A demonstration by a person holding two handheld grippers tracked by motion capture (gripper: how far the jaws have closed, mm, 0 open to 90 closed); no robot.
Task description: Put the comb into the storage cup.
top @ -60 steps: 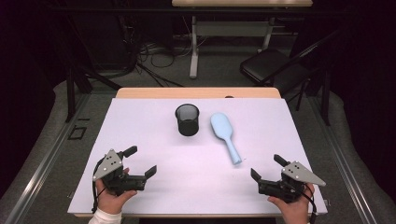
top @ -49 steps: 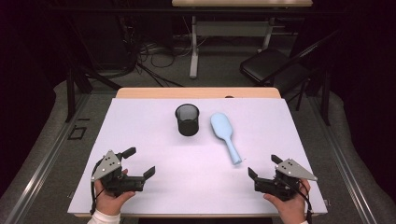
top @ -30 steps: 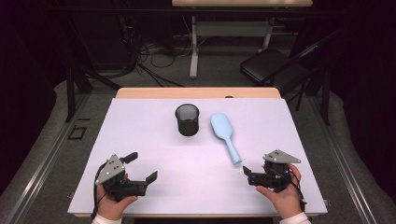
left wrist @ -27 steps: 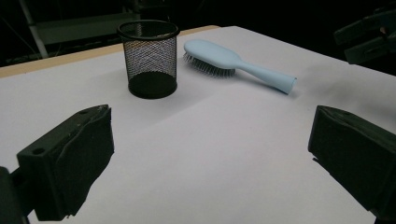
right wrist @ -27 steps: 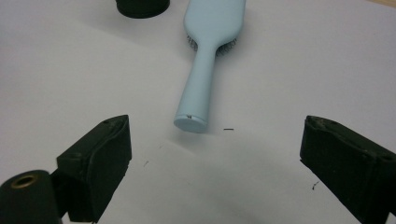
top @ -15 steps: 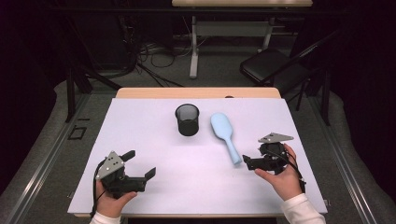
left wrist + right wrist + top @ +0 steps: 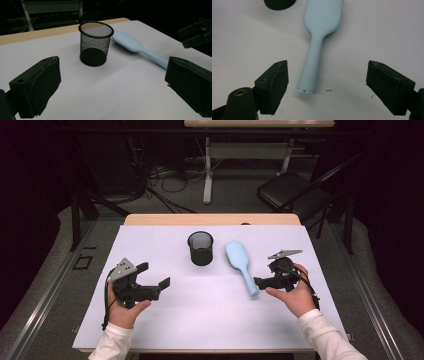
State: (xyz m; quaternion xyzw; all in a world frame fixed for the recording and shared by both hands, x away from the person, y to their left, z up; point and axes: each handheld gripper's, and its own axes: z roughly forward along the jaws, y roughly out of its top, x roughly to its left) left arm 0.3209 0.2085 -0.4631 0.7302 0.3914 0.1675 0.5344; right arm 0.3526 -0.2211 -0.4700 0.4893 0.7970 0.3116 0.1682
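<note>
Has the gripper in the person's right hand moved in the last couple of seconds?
Yes. The right gripper has gone from the table's near right corner forward and inward to the handle end of the blue hairbrush, jaws open.

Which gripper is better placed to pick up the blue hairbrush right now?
The right gripper: its jaws stand open just beside the handle end of the hairbrush, pointing along it. The left gripper is farther off, on the other side of the mesh cup.

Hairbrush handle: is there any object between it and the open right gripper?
Nothing visible. The right gripper is open, and between it and the hairbrush handle lies bare white table. The mesh cup stands off to the side.
</note>
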